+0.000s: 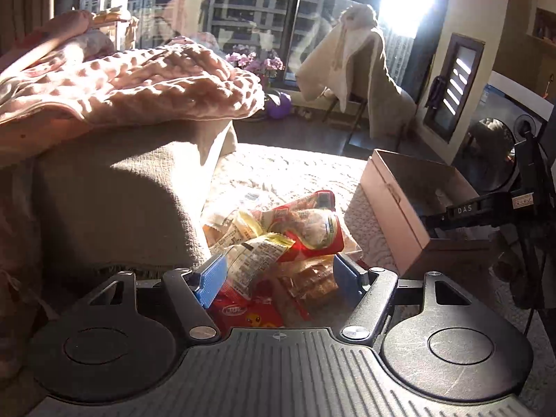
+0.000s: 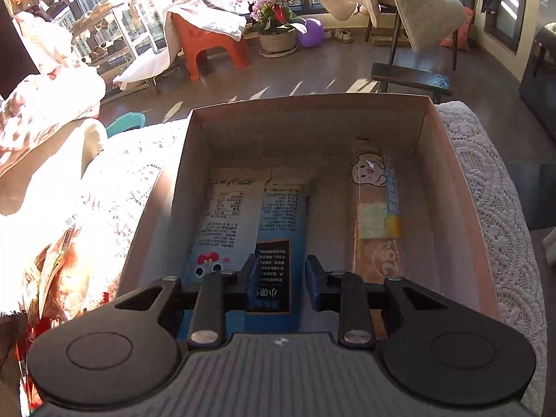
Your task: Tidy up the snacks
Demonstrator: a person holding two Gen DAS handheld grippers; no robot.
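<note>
My left claw (image 1: 276, 279) is spread wide, its blue fingers (image 1: 211, 278) standing to either side of the snack pile (image 1: 278, 243) without clamping anything — a clear packet with printed text (image 1: 253, 260) rises between them, but I cannot tell whether either pad touches it. Beneath it lies a red packet with a yellow cartoon face (image 1: 250, 312), and an orange-filled clear packet (image 1: 312, 278) sits against the right finger. A red-and-clear bag (image 1: 309, 222) tops the heap farther out. The pile rests on a white lace cover (image 1: 278, 170), with the pink box (image 1: 392, 215) just to its right and a beige draped cushion (image 1: 121, 201) to its left, a pink dotted blanket (image 1: 139, 83) lying over it.

My right claw (image 2: 279, 278) hangs released inside the box (image 2: 312, 111), its dark fingers (image 2: 314, 278) parted and gripping nothing. Directly under it lies a blue-and-white snack packet (image 2: 243, 215), flat on the box floor on the left side. Well apart on the right side lies a long narrow packet with a cartoon face (image 2: 375, 208), running lengthwise toward the far wall. Left of the box, in hard sunlight, part of the pile (image 2: 59, 278) shows on the lace cover (image 2: 486, 180). Beyond stand a potted plant with pink flowers (image 2: 274, 10), an orange stool (image 2: 208, 48) and a draped chair (image 2: 410, 17).
</note>
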